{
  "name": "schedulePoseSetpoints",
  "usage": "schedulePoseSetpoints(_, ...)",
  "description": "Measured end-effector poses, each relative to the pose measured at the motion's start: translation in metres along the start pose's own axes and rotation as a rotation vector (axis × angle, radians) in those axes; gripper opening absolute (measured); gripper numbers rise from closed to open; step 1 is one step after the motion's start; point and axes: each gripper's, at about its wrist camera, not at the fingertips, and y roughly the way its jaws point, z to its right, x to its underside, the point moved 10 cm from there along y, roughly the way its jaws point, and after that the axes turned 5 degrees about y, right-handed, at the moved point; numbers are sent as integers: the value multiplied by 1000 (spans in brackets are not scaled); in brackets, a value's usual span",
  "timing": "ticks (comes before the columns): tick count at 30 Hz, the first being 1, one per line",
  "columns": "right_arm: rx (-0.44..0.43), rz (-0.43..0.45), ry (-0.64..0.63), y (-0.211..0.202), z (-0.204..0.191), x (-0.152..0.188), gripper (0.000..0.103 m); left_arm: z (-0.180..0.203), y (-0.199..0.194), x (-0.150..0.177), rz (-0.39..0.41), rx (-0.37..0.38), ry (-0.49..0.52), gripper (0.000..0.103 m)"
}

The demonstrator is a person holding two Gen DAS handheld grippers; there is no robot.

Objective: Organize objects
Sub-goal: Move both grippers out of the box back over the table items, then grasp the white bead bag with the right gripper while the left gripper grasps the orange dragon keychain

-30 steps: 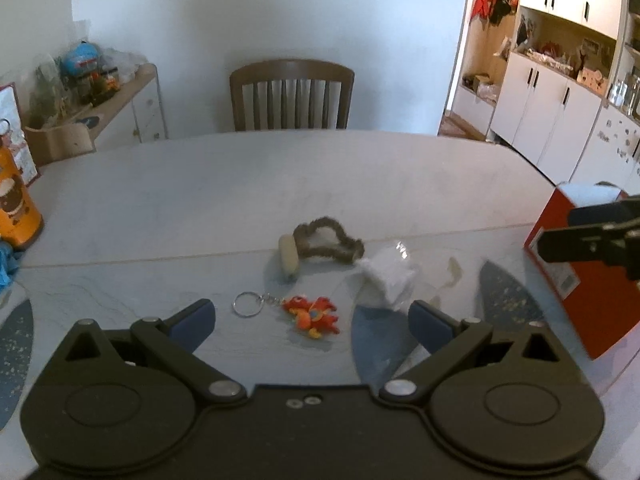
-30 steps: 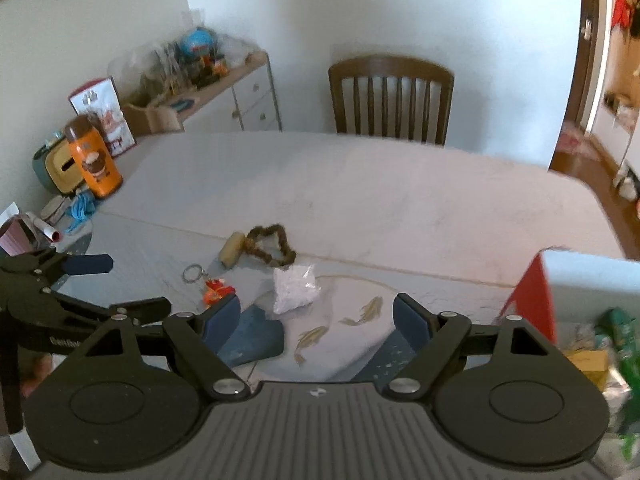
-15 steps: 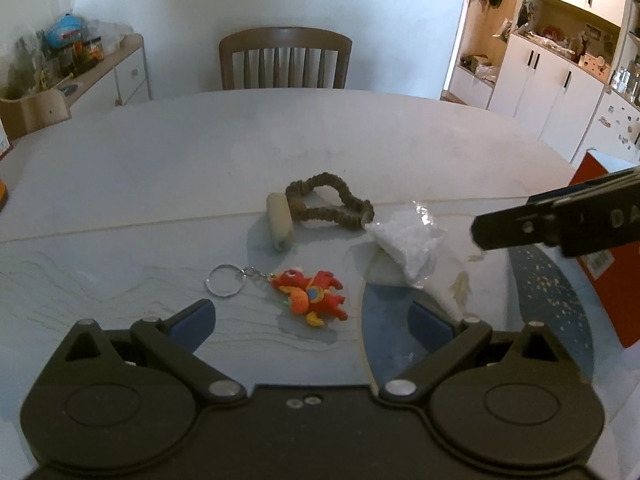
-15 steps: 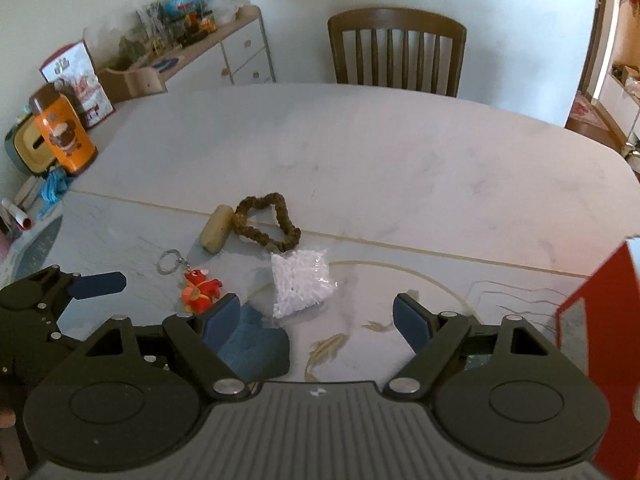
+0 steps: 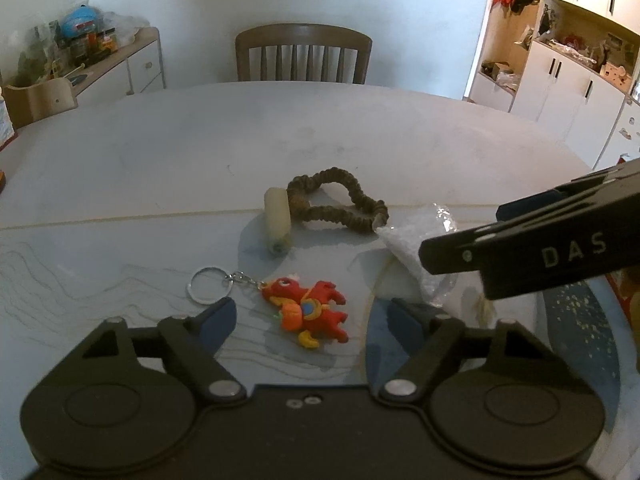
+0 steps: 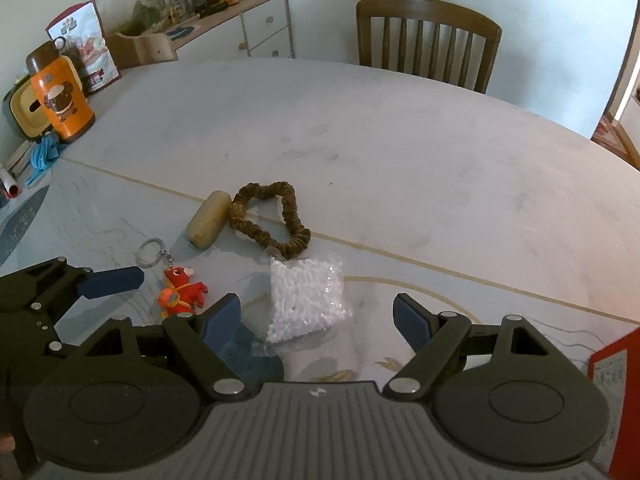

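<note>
A red and orange toy keychain (image 5: 310, 307) (image 6: 181, 290) with a metal ring lies on the table between the fingers of my open left gripper (image 5: 312, 320). Behind it rest a beige cylinder (image 5: 277, 220) (image 6: 209, 219) and a brown scrunchie (image 5: 340, 206) (image 6: 270, 218). A clear bag of white pellets (image 6: 305, 299) (image 5: 416, 252) sits just ahead of my open right gripper (image 6: 318, 316), between its fingers. In the left wrist view the right gripper's side covers part of the bag. Nothing is held.
A red box (image 6: 616, 392) stands at the right table edge. An orange thermos (image 6: 60, 96), a yellow container and blue cord sit at the far left. A wooden chair (image 5: 302, 54) stands behind the table. A sideboard (image 5: 116, 68) and white cabinets (image 5: 572, 76) line the walls.
Both grippers have moved forward and down toward the objects. The keychain now lies between the left fingers and the pellet bag between the right ones. Both stayed open.
</note>
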Motion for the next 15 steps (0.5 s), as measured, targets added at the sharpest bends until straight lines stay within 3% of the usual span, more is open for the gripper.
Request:
schedulePoseSetpoints(8,-10,-6,-21,14,-5,-2,79,-1,3,-1,0,-9,-17,72)
schedulePoseSetpoints(15,-2,-13,-42,21,-9,-1,63,-1,4,-2,10,-28,-12,57)
